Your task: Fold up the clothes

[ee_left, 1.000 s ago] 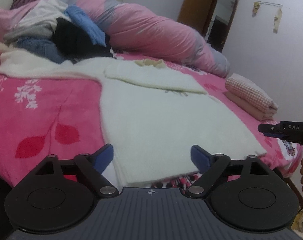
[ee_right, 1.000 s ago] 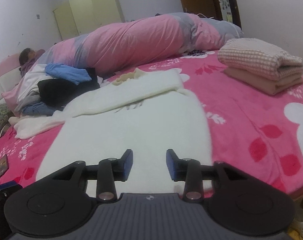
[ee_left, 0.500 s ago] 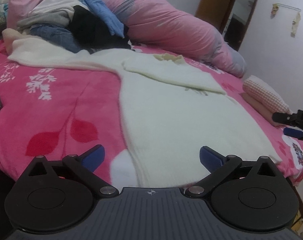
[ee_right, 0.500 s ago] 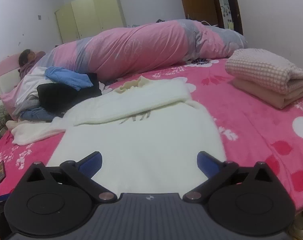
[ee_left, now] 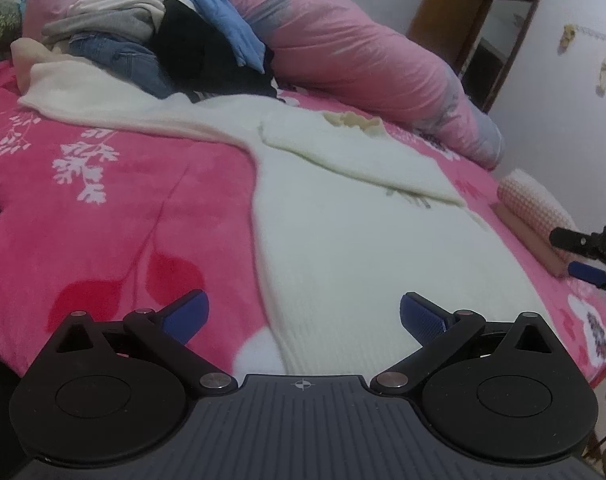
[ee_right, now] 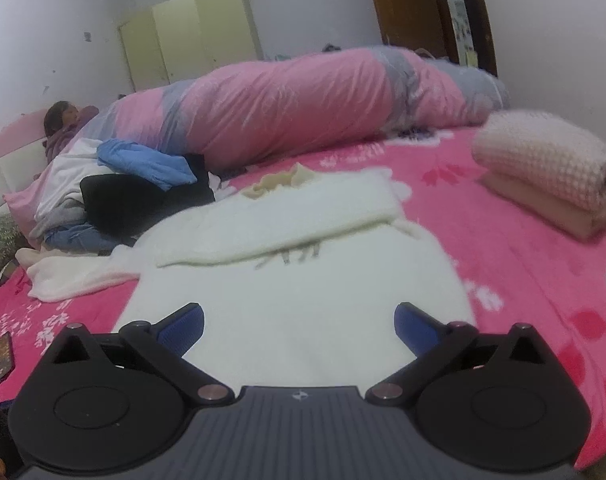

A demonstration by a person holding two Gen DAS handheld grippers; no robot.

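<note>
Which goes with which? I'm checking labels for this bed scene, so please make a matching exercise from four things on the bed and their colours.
Things:
1. sweater
2. rolled duvet
3. folded top
4. garment atop the pile

Colours:
A. blue
B. white
C. pink and grey
D. pale pink waffle knit

Pairs: 1-B, 2-C, 3-D, 4-A

No writing can be read in either view. The only mark is a small crosshair-like emblem moulded on each gripper's grey ribbed body (a symbol, not lettering); wall papers are too blurred to read.
</note>
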